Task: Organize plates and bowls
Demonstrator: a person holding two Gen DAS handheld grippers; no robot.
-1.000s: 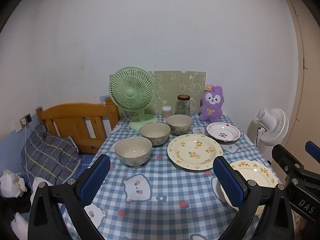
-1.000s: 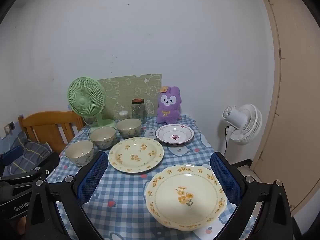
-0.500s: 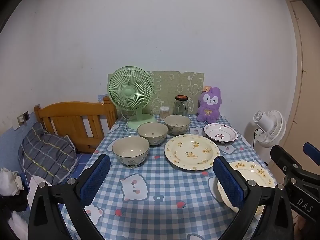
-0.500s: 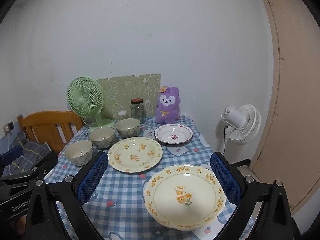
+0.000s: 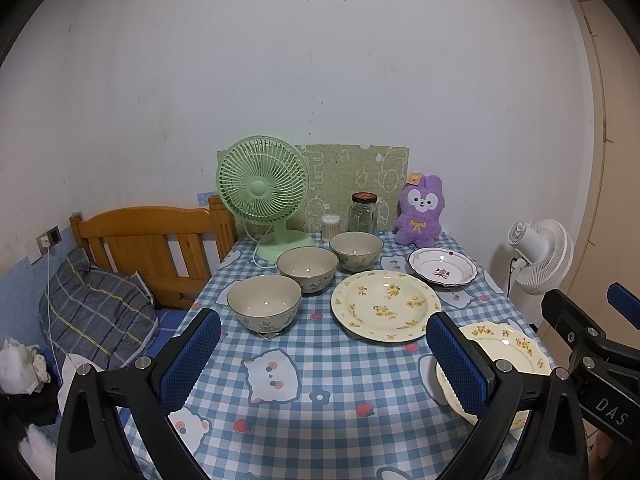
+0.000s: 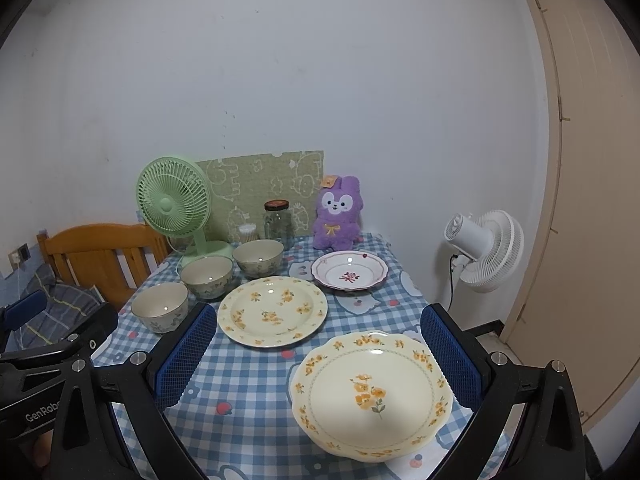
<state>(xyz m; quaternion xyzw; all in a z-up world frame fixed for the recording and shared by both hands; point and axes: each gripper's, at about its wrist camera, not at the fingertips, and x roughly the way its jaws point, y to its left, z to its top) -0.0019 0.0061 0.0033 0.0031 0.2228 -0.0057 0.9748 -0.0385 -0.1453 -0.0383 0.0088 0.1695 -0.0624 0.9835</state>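
Both grippers hover above the near edge of the table point(image 5: 320, 432), which is covered by a blue checked cloth. The left gripper point(image 5: 324, 356) has its jaws spread wide and grips nothing. The right gripper point(image 6: 318, 354) is likewise spread wide and empty, with the scalloped plate point(image 6: 372, 394) lying below and between its fingers, not touched.

Three bowls stand in a diagonal row on the left side of the table: the near bowl point(image 5: 264, 304), the middle bowl point(image 5: 307, 269) and the far bowl point(image 5: 356, 246). Each stands upright and just beside the next.

The round plate point(image 5: 386, 305), with yellow flowers, lies flat at the table centre, right of the bowls. The red-trimmed plate point(image 5: 442, 266) lies behind it to the right. The scalloped plate sits at the near right corner.

Along the back edge stand a green fan point(image 5: 264, 196), a jar point(image 5: 363, 212) and a purple plush point(image 5: 420, 212). A white fan point(image 6: 486, 248) stands off the table on the right.
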